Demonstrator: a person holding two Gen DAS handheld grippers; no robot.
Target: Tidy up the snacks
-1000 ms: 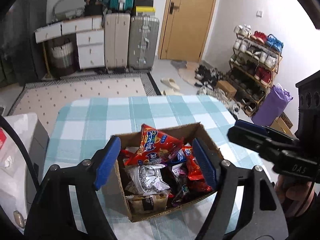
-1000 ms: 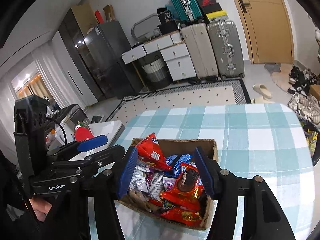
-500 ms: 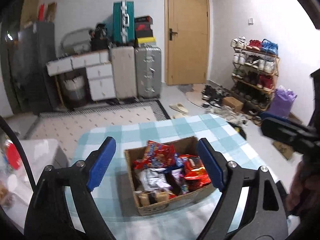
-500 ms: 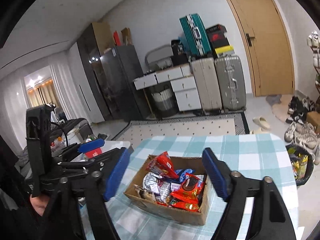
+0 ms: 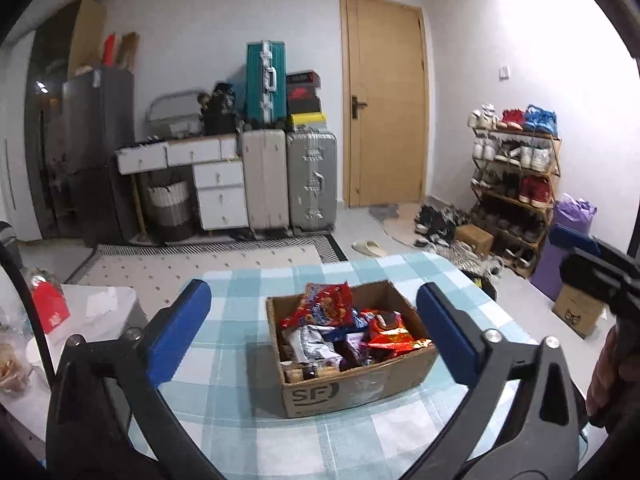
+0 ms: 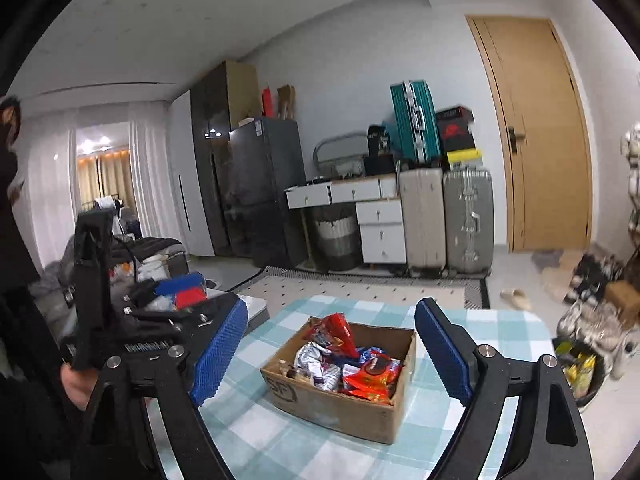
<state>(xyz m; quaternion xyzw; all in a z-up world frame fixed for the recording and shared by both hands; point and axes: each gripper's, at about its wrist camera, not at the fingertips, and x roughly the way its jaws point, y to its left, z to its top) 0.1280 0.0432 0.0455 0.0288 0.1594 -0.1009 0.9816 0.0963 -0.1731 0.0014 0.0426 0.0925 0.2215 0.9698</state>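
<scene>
A brown cardboard box (image 5: 362, 390) marked SF sits on the checked table (image 5: 248, 436) and holds several snack packets. A red packet (image 5: 326, 306) stands up at its far left corner; an orange-red one (image 5: 390, 334) lies at its right. My left gripper (image 5: 314, 330) is open and empty, held back from and above the box. My right gripper (image 6: 330, 350) is open and empty too, above the box (image 6: 340, 410) on its near side. The red packet (image 6: 338, 332) and the orange-red one (image 6: 372, 374) show there as well.
A low white side table (image 5: 96, 308) with a red packet stands left of the checked table. A bin (image 6: 580, 368) with yellow wrappers stands by the table's right edge. Suitcases (image 5: 288, 180), a drawer unit, a shoe rack (image 5: 514, 184) and a door line the far walls.
Both grippers have pulled up and back from the box, which now looks smaller and farther. Both stay open and empty. The box and snacks have not moved.
</scene>
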